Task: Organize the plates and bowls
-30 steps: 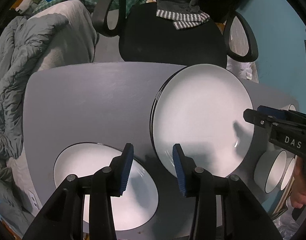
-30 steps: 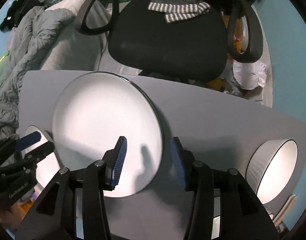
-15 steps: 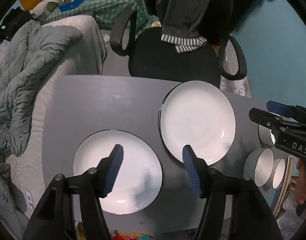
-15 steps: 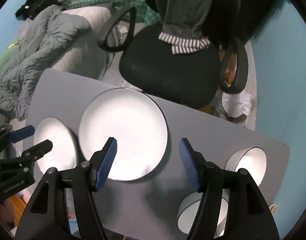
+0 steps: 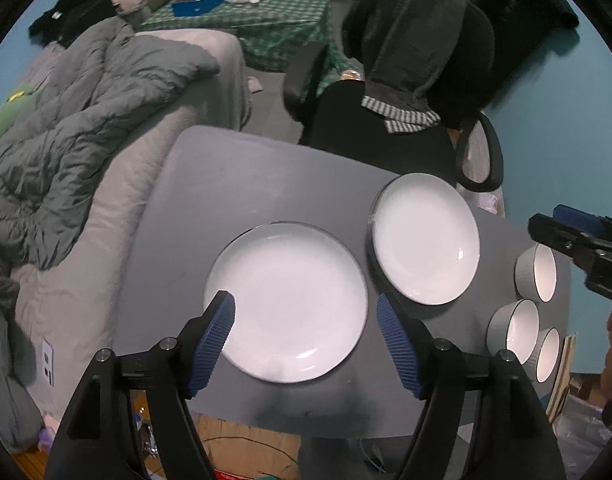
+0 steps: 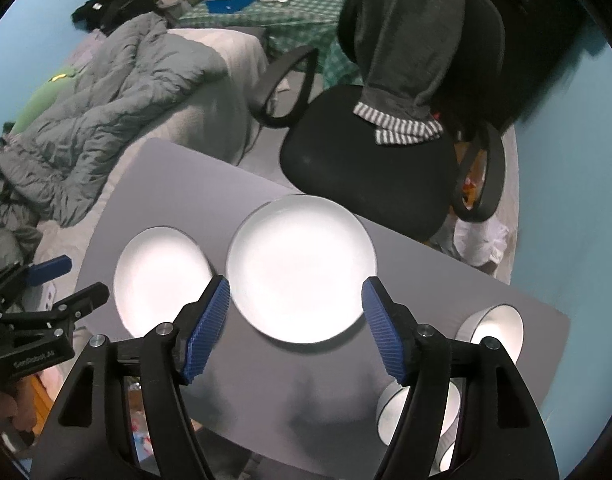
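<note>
1. The two white plates lie flat on the grey table (image 5: 242, 184). The near plate (image 5: 286, 300) is right under my left gripper (image 5: 306, 340). The far plate (image 5: 423, 240) sits just beside it, under my right gripper (image 6: 296, 324). That far plate seems to rest on top of another plate, because I can see a dark rim under its edge.
2. Three white bowls sit at the right end of the table: one bowl (image 5: 537, 266) farther back and two bowls (image 5: 515, 332) close together, touching or nearly so.
3. Both my grippers are empty. Their blue jaws are wide apart and opening more. Nothing is between them. They hang above the table and point mostly down.
4. I think I am between grabs now. The plates are not all in one pile and the bowls are not stacked.
5. Next I would go down to the near plate, pinch its rim and lift it flat.
6. The plates are round, so they have no long side. They face up. The bowls look tipped in this view, but I cannot tell for sure.
</note>
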